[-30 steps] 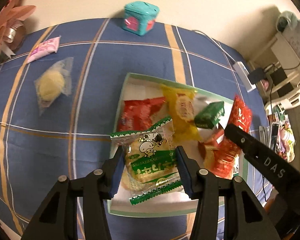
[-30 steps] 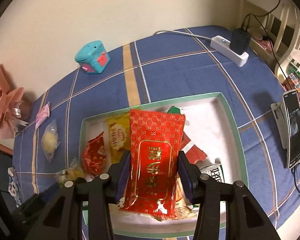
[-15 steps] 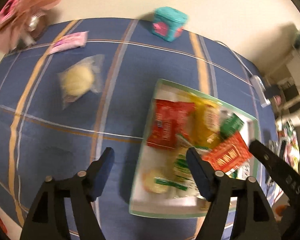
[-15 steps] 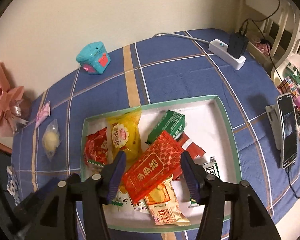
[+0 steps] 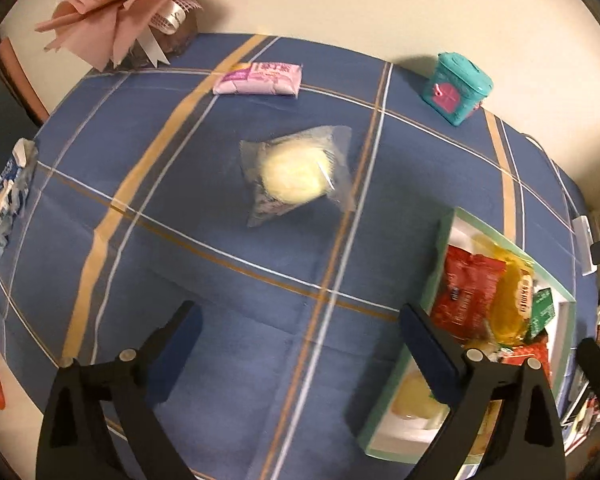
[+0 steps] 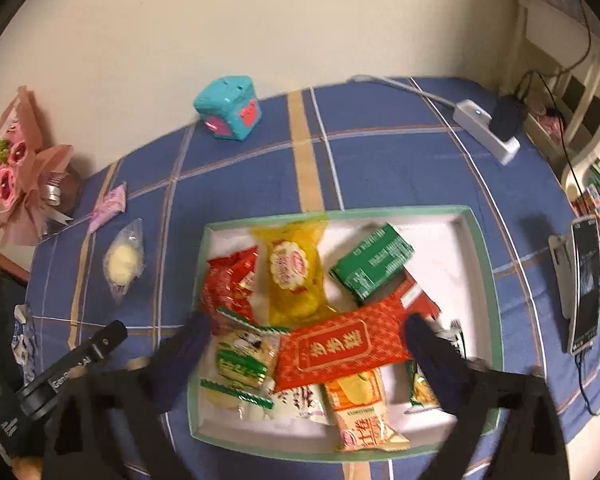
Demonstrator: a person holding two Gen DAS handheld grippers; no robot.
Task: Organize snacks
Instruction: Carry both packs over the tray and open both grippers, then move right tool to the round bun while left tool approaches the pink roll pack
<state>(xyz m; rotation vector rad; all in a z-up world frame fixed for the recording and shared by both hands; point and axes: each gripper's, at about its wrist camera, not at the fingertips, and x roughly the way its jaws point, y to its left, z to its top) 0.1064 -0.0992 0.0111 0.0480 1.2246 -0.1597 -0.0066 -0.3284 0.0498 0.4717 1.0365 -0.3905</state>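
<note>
the left gripper [image 5: 300,336] hangs over bare blue checked cloth [image 5: 228,360] with its jaws opening and nothing between them. ahead of it, well apart from the fingertips and a little left of the tray, lies the clear-wrapped pale round cake [image 5: 296,174]. the wrapper's long axis runs on a slant, from its lower left corner up to the right. farther off near the wall sits a pink packet [image 5: 260,79], lying crosswise. this gripper is plainly the nearer one to both, so i judge the next pick falls to it, with a forward reach and some roll to meet the slanted wrapper.

the cake looks soft and domed, the film loose and glossy, so likely slippery.

to the right, the green-rimmed tray [image 6: 486,264] holds the sorted packets. the right gripper [image 6: 306,334] hovers above it, jaws opening, with the red packet [image 6: 340,346] lying loose below, untouched by the pads.
</note>
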